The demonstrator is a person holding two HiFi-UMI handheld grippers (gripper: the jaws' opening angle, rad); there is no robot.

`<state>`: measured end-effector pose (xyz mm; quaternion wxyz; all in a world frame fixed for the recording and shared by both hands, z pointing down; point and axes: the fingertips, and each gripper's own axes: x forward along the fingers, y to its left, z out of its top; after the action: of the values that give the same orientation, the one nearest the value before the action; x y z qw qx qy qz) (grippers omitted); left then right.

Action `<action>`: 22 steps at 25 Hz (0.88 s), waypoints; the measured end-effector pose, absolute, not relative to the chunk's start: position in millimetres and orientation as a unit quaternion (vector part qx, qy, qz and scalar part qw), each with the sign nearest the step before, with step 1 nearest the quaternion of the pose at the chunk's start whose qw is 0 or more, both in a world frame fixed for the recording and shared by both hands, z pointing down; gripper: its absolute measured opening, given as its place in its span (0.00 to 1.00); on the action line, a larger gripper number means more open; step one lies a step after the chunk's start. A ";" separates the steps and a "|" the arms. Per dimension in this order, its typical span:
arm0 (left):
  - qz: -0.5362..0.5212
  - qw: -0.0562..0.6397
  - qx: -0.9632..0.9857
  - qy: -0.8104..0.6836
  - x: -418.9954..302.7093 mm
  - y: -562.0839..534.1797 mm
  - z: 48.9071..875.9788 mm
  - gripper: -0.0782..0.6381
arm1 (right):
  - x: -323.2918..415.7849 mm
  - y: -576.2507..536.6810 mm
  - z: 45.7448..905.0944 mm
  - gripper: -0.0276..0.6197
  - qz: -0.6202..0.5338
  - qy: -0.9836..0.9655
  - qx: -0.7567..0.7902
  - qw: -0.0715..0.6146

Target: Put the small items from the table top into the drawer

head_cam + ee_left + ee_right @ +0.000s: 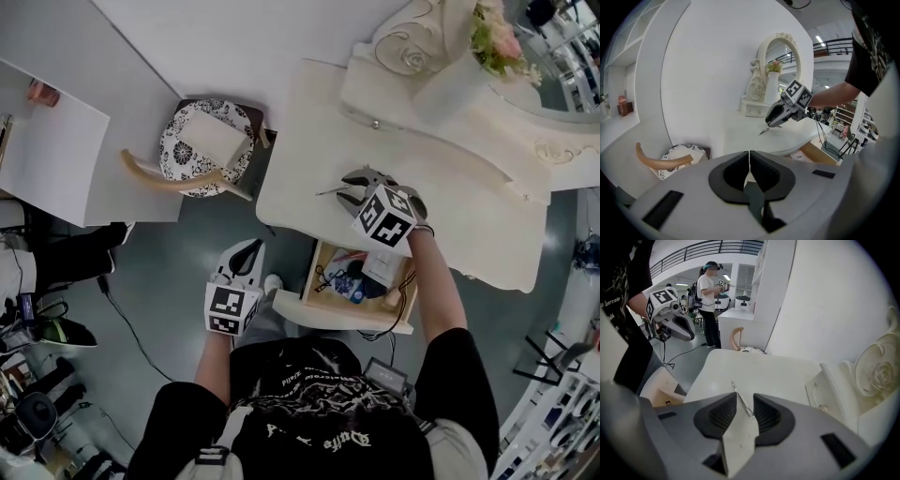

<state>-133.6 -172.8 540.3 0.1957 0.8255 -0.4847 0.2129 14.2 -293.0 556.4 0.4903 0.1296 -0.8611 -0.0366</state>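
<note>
Right claw: the right gripper (pixel 352 190) hangs over the cream-white dressing table top (pixel 300 131). Its jaws are closed on a thin silvery metal strip (pixel 740 399), which lies slantwise between the pads and sticks out past the tips.
Left claw: the left gripper (pixel 749 161) has its jaws pressed together with nothing between them. It is held off the table, over the grey floor (pixel 187 253), just left of the drawer.
Drawer: the open wood-lined drawer (pixel 314 281) stands pulled out below the table's front edge, under the right forearm. Inside lie black cables (pixel 328 277), a blue item (pixel 352 287) and a white card (pixel 382 267).
Far edge of table: an ornate white mirror frame (pixel 412 47) and a white vase of pink flowers (pixel 497 37).
Beside the table: a chair with a black-and-white patterned cushion (pixel 187 150) and a curved wooden back (pixel 164 180) — to the table's left.
Background: a person in a white top (pixel 710 296) stands well beyond the table.
</note>
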 end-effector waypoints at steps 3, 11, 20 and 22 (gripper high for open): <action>0.219 0.195 0.823 -0.486 -135.2 -172.4 543.1 0.14 | 13.9 -295.7 563.0 0.23 -0.043 -0.858 0.111 0.500; 0.224 0.197 0.818 -0.492 -136.0 -174.9 545.4 0.14 | 16.3 -297.9 578.0 0.21 -0.041 -0.851 0.082 0.518; 0.229 0.199 0.817 -0.490 -130.6 -179.0 547.3 0.14 | 17.9 -300.7 587.9 0.21 -0.023 -0.843 0.051 0.535; 0.230 0.199 0.817 -0.491 -131.4 -178.7 547.0 0.14 | 17.1 -299.4 587.9 0.18 -0.007 -0.844 0.043 0.535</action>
<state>-131.4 -178.7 547.0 0.1992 0.8165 -0.4908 0.2296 17.1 -299.4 587.9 0.5352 0.0430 -0.8436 -0.0067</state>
